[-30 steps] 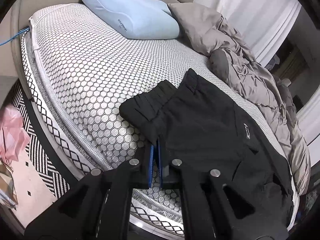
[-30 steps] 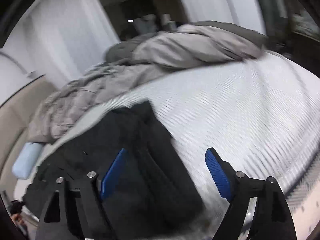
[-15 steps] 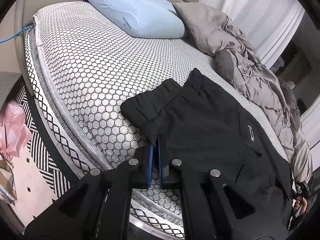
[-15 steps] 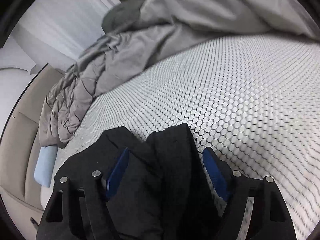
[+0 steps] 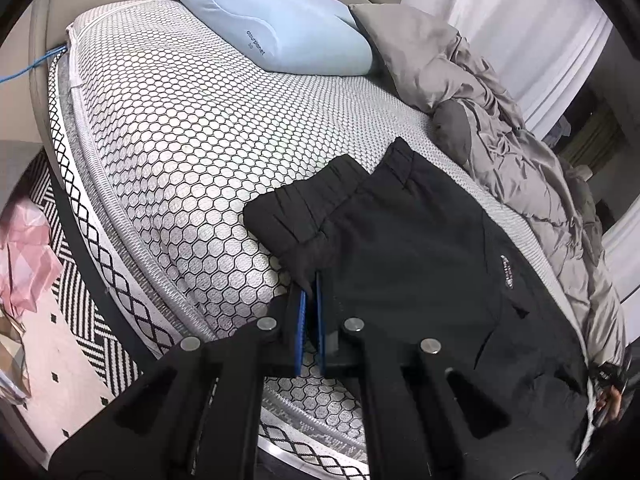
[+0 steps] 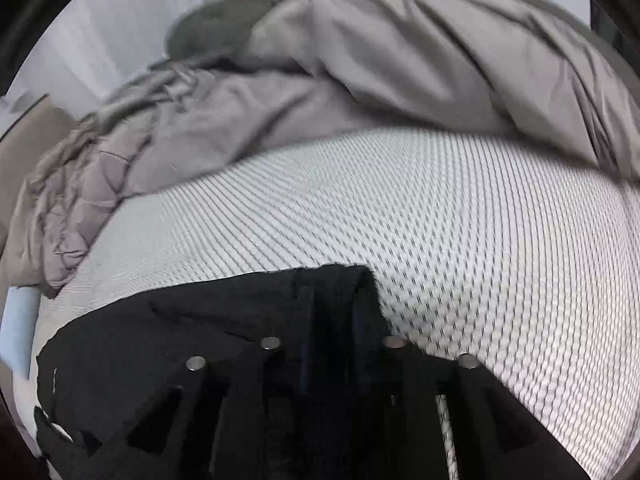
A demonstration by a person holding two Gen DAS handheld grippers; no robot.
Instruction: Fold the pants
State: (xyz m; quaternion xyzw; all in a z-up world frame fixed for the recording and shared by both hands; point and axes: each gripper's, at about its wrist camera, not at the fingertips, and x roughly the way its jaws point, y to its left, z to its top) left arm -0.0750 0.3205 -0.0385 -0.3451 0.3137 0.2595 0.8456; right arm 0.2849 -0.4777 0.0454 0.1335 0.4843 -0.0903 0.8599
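Black pants [image 5: 420, 264] lie on the honeycomb-patterned mattress [image 5: 180, 128], waistband toward the pillow. My left gripper [image 5: 310, 292] is shut on the near waistband corner of the pants, blue pads pressed together on the cloth. In the right wrist view the leg end of the pants [image 6: 240, 320] lies on the mattress [image 6: 460, 248]. My right gripper [image 6: 332, 344] has its jaws closed in on the leg hems; the view is blurred and the dark cloth hides the pads.
A light blue pillow [image 5: 276, 28] lies at the head of the bed. A bunched grey duvet [image 5: 520, 140] runs along the far side and also shows in the right wrist view [image 6: 360, 72]. A patterned rug [image 5: 68, 320] and pink cloth [image 5: 24, 260] lie on the floor.
My right gripper moved down onto the leg end of the pants and its open jaws closed on the hems. My left gripper kept its hold on the waistband.
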